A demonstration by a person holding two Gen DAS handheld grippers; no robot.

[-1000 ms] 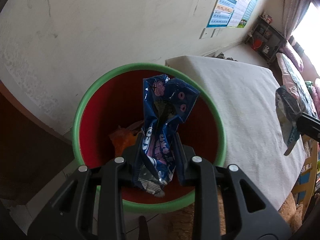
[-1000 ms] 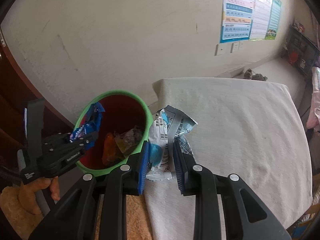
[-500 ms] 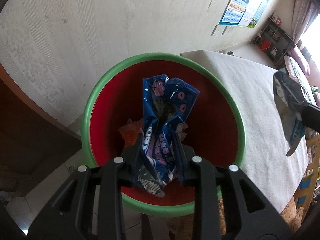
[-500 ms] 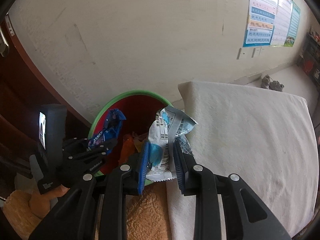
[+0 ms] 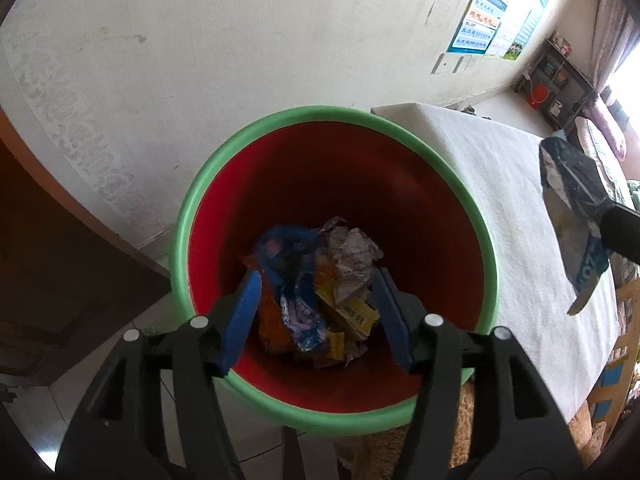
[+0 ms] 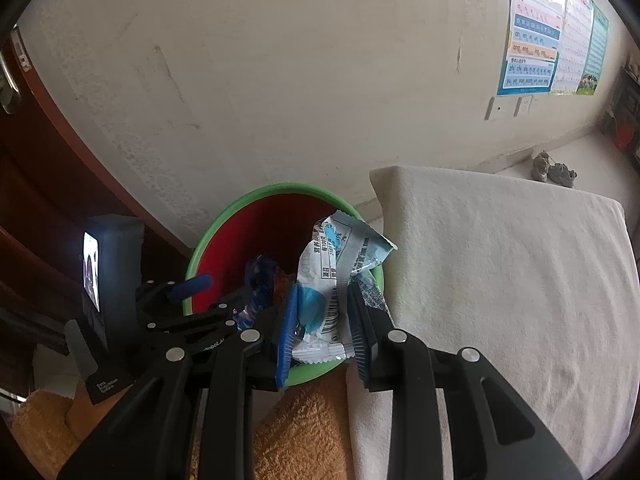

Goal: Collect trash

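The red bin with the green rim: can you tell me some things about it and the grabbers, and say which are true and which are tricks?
1. The bin has trash inside. True.
2. The left gripper squeezes the blue wrapper. False: its jaws are opening and the wrapper is down in the bin.
3. The right gripper holds a white-and-blue wrapper. True.
4. The bin is green inside. False: it is red inside, with only the rim green.

Smooth plastic bin (image 5: 476, 216), crinkled glossy foil wrappers (image 5: 308, 280) inside; matt, rough white cloth (image 6: 500, 264) over the table.
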